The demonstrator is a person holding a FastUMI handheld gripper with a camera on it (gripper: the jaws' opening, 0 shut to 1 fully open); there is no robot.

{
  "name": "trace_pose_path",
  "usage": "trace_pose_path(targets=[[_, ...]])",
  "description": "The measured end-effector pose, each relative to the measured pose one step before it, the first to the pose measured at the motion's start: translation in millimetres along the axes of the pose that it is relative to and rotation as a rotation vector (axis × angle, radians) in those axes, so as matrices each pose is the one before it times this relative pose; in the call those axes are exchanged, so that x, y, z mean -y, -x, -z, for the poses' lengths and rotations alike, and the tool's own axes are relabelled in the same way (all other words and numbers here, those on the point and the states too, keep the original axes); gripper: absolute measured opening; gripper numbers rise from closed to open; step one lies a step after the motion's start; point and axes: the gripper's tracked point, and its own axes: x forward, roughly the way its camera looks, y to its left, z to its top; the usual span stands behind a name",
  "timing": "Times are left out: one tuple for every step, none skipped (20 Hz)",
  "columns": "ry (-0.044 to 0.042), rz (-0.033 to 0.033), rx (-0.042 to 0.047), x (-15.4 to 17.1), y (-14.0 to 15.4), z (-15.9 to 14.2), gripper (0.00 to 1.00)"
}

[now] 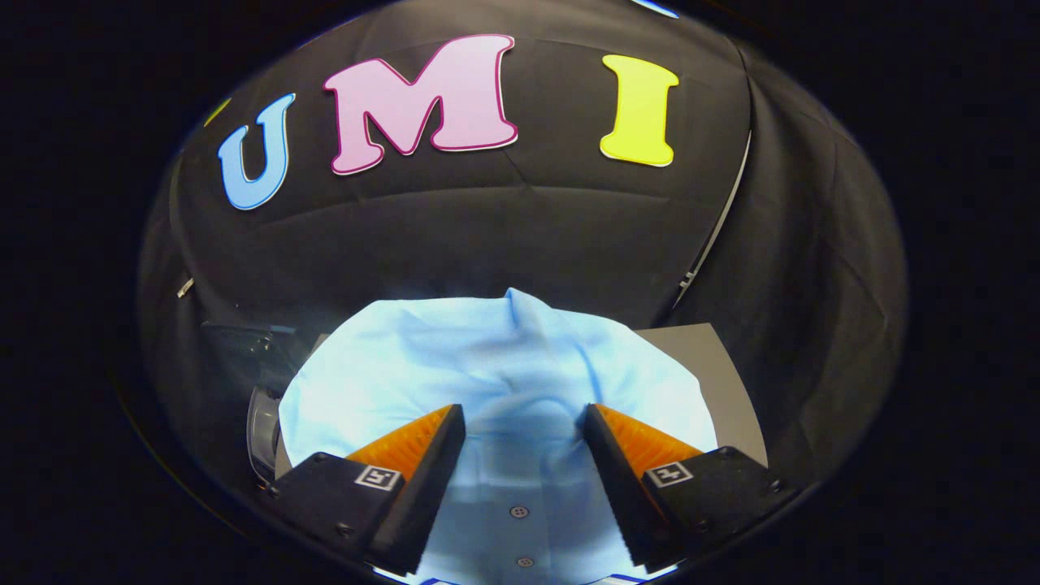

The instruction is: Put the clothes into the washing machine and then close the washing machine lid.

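1. Gripper [524,422] fingers spread apart, hovering over a light blue button shirt [496,366], clamping nothing.
2. Shirt spread between and beyond the fingers, covering a grey surface [719,374].
3. Beside its left edge, possibly the washing machine's transparent lid [262,422].

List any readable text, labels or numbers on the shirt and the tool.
None readable.
Shirt: plain light blue, with no print or tag in view; two buttons carry no marking.
Tool: open over the shirt, which lies between and beyond its fingers. Each finger carries a square black-and-white marker, a coded pattern rather than words or numbers.
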Motion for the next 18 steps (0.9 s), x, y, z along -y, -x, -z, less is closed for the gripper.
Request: trace_pose_path(targets=[[-0.00152,0.01757,-0.00142,2.82,-1.27,-0.45,0.72],[-0.00234,0.01264,-0.0017,1.38,0.18,-1.05,0.5],[0.01386,0.00239,-0.0029,-1.5,-0.28,-0.16,0.28],[0.00838,0.00103,0.01222,-0.4,-0.95,-2.33,0.28],[0.0056,-0.00428,0.00769,-0.35,-1.77,2.2,0.13],[0.00057,-0.00457,0.01162,0.85,1.71,-1.86,0.14],[-0.0094,-0.00607,0.0138,0.63,0.78,-0.64,0.14],[-0.02011,0.0005,0.02265,2.06,0.86,-4.08,0.14],[-0.00745,0.00173,0.01758,0.58,0.99,1.0,0.05],[-0.00185,-0.0017,0.01695,0.71,2.18,-1.86,0.05],[0.00096,-0.00124,0.01218,0.63,2.88,-1.51,0.05],[-0.01049,-0.00274,0.01198,1.04,4.1,-2.89,0.05],[-0.01767,-0.00323,0.01612,1.36,6.23,-3.77,0.05],[-0.01326,-0.00188,0.0208,0.11,7.88,-5.07,0.05],[-0.00246,0.00063,0.02337,-0.31,8.47,-6.77,0.05],[0.00836,-0.00135,0.02672,-1.35,8.58,-7.04,0.05],[0.01012,-0.00329,0.02414,-2.02,10.19,-8.15,0.05],[0.00154,-0.00961,0.02428,-3.51,10.29,-9.26,0.05]])
